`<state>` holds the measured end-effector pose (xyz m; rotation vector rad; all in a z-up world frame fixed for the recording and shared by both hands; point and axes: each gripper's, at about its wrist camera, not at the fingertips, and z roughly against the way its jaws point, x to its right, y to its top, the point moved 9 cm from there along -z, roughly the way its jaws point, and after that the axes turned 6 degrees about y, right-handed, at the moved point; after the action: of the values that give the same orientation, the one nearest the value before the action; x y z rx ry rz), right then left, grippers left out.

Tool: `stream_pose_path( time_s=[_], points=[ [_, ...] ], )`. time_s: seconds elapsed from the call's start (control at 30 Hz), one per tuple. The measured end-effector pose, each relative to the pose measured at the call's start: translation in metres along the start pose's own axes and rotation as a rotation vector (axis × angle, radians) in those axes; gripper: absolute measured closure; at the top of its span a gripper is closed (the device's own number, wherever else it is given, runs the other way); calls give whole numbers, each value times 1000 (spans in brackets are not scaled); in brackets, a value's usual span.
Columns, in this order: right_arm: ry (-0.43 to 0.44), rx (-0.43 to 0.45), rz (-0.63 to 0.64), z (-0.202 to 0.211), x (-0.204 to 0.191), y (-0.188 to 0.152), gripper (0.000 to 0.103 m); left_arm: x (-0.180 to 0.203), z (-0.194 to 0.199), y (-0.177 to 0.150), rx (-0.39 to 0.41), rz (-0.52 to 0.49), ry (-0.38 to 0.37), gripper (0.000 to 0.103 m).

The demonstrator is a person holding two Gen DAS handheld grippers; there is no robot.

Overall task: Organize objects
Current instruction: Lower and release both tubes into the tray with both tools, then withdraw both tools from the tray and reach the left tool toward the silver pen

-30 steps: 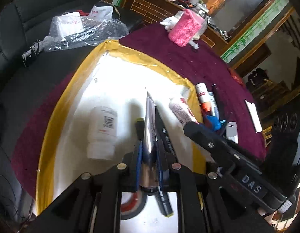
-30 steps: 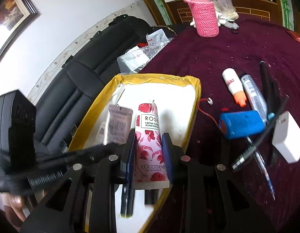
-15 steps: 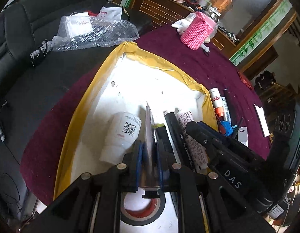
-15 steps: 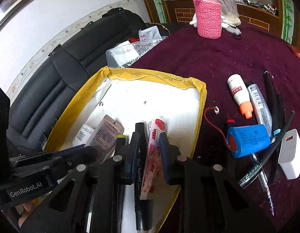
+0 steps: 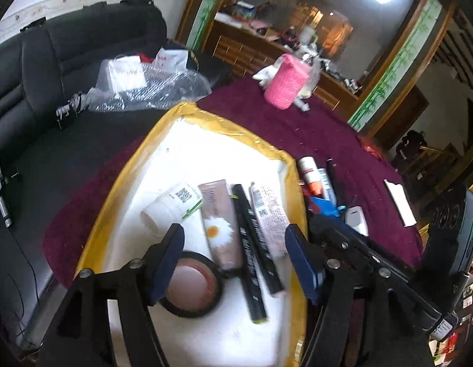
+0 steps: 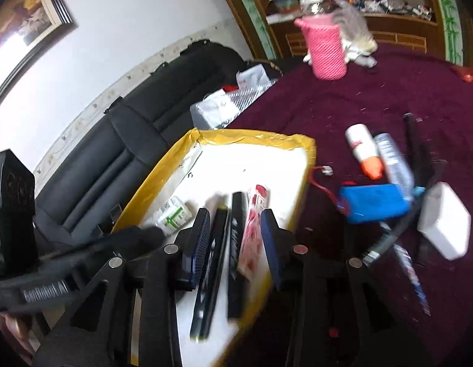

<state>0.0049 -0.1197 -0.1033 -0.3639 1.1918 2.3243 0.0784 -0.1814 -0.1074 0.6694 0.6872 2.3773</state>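
A white tray with a yellow taped rim (image 5: pixel 236 130) (image 6: pixel 254 137) lies on the maroon cloth. In it lie a white bottle (image 5: pixel 170 206), a beige daisy tube (image 5: pixel 218 226), two black pens (image 5: pixel 251 244), a rose hand-cream tube (image 5: pixel 270 214) (image 6: pixel 251 235) and a tape roll (image 5: pixel 190 287). My left gripper (image 5: pixel 236 257) is open and empty above these. My right gripper (image 6: pixel 236 238) is open above the tray's right side, with the rose tube lying between its fingers.
On the cloth right of the tray lie a blue battery pack (image 6: pixel 377 203), a white-and-orange bottle (image 6: pixel 363 150), a grey tube (image 6: pixel 393 162), pens (image 6: pixel 416 153) and a white charger (image 6: pixel 444 224). A pink knitted holder (image 6: pixel 325 50) stands at the back. A black sofa (image 5: pixel 53 61) carries bubble wrap.
Both grippers have opened. The left one let go of the daisy tube and the right one let go of the rose tube; both tubes now lie in the tray. Both grippers have drawn back.
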Motion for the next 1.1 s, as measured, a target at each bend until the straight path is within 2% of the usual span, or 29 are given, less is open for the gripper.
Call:
stream_pose_path(
  time_s=[0.07, 0.17, 0.23, 0.37, 0.57, 0.7, 0.8, 1.1],
  points=[
    [1, 4, -5, 16, 6, -5, 68, 15, 3, -9, 0, -23, -17, 32],
    [82, -1, -49, 39, 14, -18, 68, 40, 0, -25, -29, -59, -51, 32],
    [104, -3, -84, 51, 24, -31, 68, 55, -1, -35, -60, -69, -83, 32],
    [59, 3, -132, 70, 56, -53, 68, 93, -6, -55, -114, -136, -120, 32],
    [-24, -2, -197, 90, 105, -66, 68, 138, -8, -79, -161, -262, -117, 32],
    [-33, -10, -240, 95, 124, -74, 68, 147, -9, -90, -175, -275, -95, 32],
    [15, -17, -274, 97, 129, -78, 68, 147, -11, -97, -179, -302, -52, 32],
    [-10, -35, -201, 97, 121, -79, 68, 137, -13, -92, -167, -279, 2, 32]
  ],
)
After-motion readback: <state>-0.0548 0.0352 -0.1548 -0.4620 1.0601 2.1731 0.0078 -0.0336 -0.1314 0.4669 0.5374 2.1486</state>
